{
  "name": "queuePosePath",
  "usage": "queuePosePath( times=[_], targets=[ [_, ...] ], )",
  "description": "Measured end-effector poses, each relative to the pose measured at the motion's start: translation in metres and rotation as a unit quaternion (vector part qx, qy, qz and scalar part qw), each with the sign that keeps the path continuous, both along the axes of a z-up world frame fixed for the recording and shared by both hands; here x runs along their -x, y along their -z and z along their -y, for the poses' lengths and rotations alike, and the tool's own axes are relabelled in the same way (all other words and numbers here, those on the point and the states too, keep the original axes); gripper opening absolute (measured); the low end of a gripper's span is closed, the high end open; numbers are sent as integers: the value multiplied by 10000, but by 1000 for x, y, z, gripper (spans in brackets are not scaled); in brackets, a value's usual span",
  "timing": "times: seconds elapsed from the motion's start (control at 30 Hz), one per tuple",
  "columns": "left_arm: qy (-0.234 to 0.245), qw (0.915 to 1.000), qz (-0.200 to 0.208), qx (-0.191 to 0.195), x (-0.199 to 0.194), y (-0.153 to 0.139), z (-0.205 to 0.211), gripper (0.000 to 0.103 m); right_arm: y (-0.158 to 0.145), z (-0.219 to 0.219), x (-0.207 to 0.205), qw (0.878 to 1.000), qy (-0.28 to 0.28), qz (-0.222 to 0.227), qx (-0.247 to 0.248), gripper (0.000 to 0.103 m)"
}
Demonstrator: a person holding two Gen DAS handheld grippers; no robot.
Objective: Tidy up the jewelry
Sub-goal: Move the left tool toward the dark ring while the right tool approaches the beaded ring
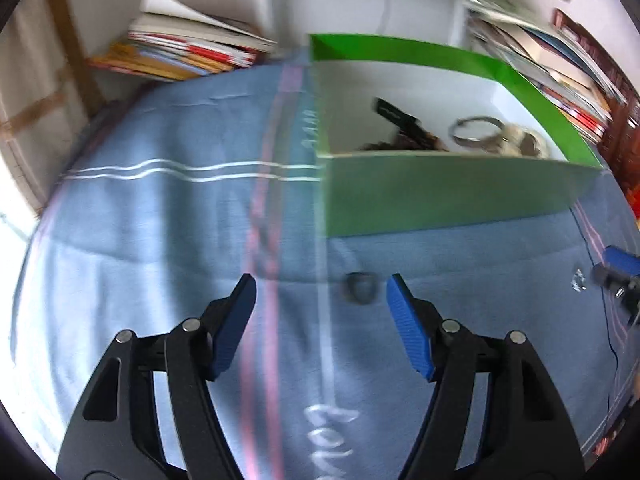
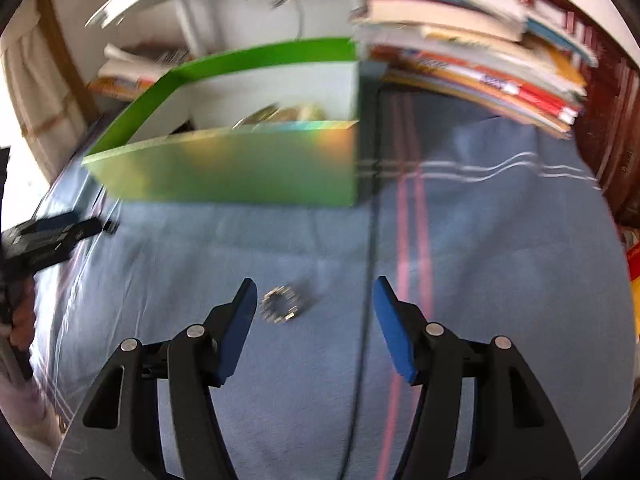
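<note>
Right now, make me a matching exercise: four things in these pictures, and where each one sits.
Things:
1. dark ring
2. sparkly ring
3. bangle
4. books

Places:
A. inside the green box
B. on the cloth, ahead of the left gripper
C. stacked behind the cloth
D. on the cloth, by the right gripper

Pairs: 1-B, 2-D, 3-A, 4-C

White lettering on the blue cloth (image 1: 160, 220), near its front edge, too blurred to read; nothing else legible.
</note>
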State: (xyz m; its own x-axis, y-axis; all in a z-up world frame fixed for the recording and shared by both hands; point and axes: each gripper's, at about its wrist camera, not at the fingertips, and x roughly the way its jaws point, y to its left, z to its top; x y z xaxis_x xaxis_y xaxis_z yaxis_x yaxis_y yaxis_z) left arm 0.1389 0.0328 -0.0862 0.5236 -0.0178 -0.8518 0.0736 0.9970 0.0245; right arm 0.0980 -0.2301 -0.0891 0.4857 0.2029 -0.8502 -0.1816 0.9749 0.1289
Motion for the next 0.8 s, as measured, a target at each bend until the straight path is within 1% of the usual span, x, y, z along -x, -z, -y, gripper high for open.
queuePosePath(
  times=[0.17, 0.23, 0.3, 0.43, 0.47, 0.53, 0.63, 0.73, 0.8],
  targets=[
    [199, 9997, -125, -71, -9, 15, 17, 69, 10, -22, -1, 9995, -193, -81, 220, 60],
    [249, 9996, -112, -75, -7, 15, 19, 69, 13, -29, -1, 9993, -260, -94, 253, 60],
    [388, 9991, -153, 30, -4, 15, 24, 69, 12, -35, 2, 9990, -332, -80, 279, 60],
    [784, 9966, -189, 156, 11, 15, 39, 72, 11, -43, 5, 9987, -471, -119, 174, 60],
    [956, 9947, -215, 313, 18, 14, 44, 72, 11, -45, 5, 9986, -487, -127, 186, 61],
    [1093, 9926, -249, 460, 29, 13, 51, 73, 11, -49, 5, 9984, -510, -137, 189, 64],
    [1000, 9943, -238, 282, 45, 13, 63, 73, 12, -53, 8, 9983, -522, -100, 256, 65],
    [748, 9970, -193, 48, 59, 14, 68, 75, 12, -55, 11, 9976, -574, -96, 368, 65],
    [607, 9980, -156, -117, 64, 14, 70, 78, 13, -54, 10, 9972, -603, -117, 424, 65]
  ],
)
